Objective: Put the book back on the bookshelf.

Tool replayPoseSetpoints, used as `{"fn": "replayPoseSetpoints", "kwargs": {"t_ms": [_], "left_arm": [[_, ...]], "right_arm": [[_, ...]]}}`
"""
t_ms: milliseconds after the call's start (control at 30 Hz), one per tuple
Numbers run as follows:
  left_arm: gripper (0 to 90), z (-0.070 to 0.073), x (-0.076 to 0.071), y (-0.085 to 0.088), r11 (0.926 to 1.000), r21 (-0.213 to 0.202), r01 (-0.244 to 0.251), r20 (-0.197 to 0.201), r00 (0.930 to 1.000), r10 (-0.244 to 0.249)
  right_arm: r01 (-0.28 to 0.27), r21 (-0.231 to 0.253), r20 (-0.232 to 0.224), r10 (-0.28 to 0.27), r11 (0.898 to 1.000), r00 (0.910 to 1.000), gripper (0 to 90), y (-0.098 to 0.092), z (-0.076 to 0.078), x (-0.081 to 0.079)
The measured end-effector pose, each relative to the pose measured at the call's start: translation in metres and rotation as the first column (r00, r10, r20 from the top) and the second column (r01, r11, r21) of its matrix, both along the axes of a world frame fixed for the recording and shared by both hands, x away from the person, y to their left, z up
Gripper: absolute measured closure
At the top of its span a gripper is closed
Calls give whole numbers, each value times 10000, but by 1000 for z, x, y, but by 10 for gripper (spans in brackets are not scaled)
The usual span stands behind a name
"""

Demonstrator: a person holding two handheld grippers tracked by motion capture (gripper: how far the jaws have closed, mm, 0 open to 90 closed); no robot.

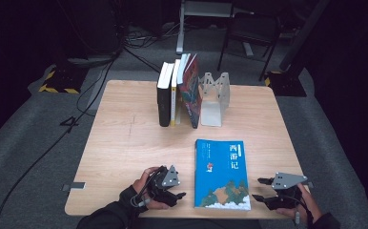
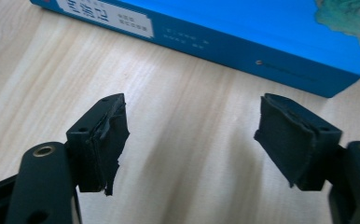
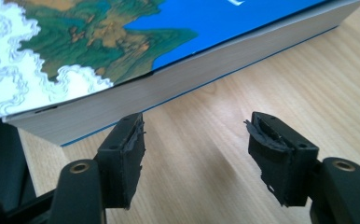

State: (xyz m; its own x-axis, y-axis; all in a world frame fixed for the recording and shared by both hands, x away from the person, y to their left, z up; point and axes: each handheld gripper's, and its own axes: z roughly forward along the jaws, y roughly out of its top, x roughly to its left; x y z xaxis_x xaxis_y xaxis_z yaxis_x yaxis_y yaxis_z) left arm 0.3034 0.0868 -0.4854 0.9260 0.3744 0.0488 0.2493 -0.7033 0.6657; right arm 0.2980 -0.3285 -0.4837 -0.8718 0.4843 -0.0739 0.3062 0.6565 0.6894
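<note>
A thick blue book point(image 1: 222, 171) with white title characters lies flat, cover up, near the table's front edge. My left gripper point(image 1: 181, 193) rests on the wood just left of the book and points at its spine. In the left gripper view the gripper point(image 2: 192, 130) stands open over bare wood, and the blue spine point(image 2: 243, 51) lies a little beyond its jaws. My right gripper point(image 1: 260, 188) sits right of the book and points at its page side. In the right gripper view that gripper point(image 3: 194, 135) is open, its left jaw close to the page edge point(image 3: 169, 84), with nothing held.
Several books point(image 1: 179, 90) stand upright at the back of the wooden table point(image 1: 125, 143), leaning on a grey metal bookend point(image 1: 215, 98). Bare wood lies between them and the blue book. Cables and chair legs are on the floor beyond.
</note>
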Motion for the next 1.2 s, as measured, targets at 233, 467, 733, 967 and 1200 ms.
{"fn": "replayPoseSetpoints", "kwargs": {"t_ms": [233,467,733,967,1200], "left_arm": [[202,-6,-9,-4,9982,304,522,-320,9982,-512],[197,-12,-13,-12,9963,181,843,-668,9943,-829],[167,-14,-19,-27,9972,2,744,-705,9948,-742],[158,-15,-21,-38,9996,-79,273,-680,9973,-278],[152,-16,-18,-42,9987,-182,470,-654,9967,-481]], "right_arm": [[-575,-182,-167,572,9982,9982,356,8,-5,-2],[-783,-181,-228,779,9968,9967,349,13,-8,-3],[-573,-129,-169,570,9983,9982,348,13,-9,-1],[-524,-93,-169,522,9986,9985,342,13,-9,-1],[-444,-19,-166,443,9990,9989,341,13,-10,0]]}}
